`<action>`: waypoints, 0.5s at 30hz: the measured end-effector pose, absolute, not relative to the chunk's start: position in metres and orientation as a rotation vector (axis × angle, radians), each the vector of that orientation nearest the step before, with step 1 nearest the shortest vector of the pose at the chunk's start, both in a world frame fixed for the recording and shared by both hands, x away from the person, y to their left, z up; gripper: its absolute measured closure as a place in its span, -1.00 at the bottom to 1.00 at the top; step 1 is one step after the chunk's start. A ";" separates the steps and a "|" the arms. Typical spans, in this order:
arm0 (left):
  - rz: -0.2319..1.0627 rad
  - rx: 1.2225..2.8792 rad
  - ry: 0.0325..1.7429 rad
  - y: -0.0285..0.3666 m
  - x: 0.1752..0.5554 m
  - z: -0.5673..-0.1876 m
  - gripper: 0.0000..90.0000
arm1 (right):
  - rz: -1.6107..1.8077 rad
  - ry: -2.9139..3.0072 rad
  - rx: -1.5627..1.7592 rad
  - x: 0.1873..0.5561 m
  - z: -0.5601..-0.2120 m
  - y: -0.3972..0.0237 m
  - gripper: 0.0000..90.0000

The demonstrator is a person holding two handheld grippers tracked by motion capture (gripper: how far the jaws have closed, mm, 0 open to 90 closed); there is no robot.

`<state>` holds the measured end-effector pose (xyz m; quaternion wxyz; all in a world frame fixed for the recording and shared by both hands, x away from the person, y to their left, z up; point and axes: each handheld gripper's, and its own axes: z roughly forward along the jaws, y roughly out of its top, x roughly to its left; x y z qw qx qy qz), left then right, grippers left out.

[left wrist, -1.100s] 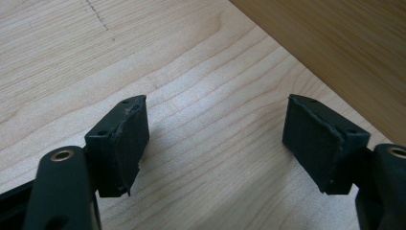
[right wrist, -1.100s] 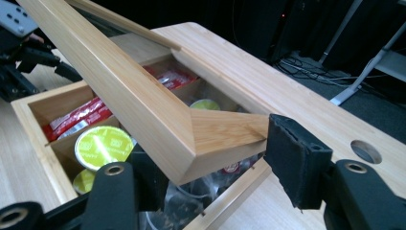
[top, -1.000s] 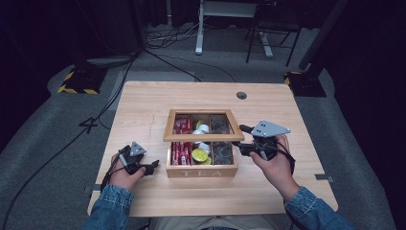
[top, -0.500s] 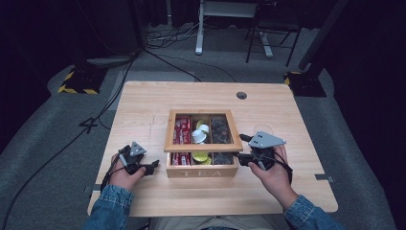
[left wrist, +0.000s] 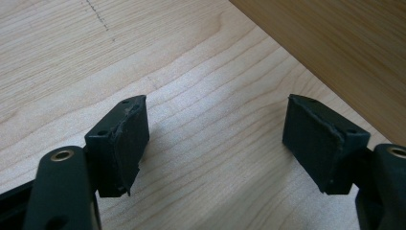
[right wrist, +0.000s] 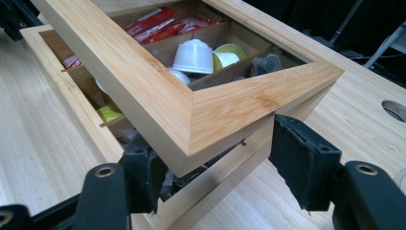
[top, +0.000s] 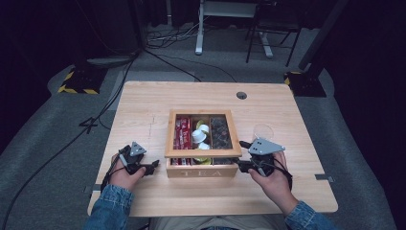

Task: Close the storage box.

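A wooden tea box (top: 201, 171) stands mid-table, its glass-paned lid (top: 203, 154) hanging slightly above the rim. Inside lie red packets (right wrist: 163, 21), white capsules (right wrist: 194, 55) and dark ones. My right gripper (top: 242, 165) is at the lid's front right corner (right wrist: 230, 105). Its jaws have just been opening: one sits under the lid corner, the other stands off to the side, so the pads do not press on it. My left gripper (top: 152, 166) rests open on the table (left wrist: 201, 96) left of the box wall (left wrist: 344, 48), with nothing between its jaws.
A clear glass cup (top: 262, 132) stands just right of the box, behind my right hand. A round cable hole (top: 242, 95) is near the table's far edge. Chair and desk legs stand on the grey floor beyond.
The lid has come down from a raised tilt to almost flat over the box. My right hand has sunk with it toward the table. The left hand has stayed put.
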<state>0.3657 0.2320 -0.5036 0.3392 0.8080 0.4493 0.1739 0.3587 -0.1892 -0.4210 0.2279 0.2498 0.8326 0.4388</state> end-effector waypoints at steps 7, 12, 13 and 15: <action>0.451 2.100 1.175 0.231 0.366 -0.504 -0.45 | 1.198 2.313 0.684 0.354 -0.426 -0.190 -0.13; 0.450 2.102 1.175 0.231 0.366 -0.504 -0.45 | 1.188 2.328 0.688 0.353 -0.429 -0.190 -0.13; 0.452 2.104 1.174 0.232 0.366 -0.503 -0.45 | 1.187 2.332 0.687 0.353 -0.430 -0.190 -0.13; 0.451 2.104 1.173 0.232 0.366 -0.503 -0.45 | 1.187 2.333 0.687 0.353 -0.431 -0.190 -0.13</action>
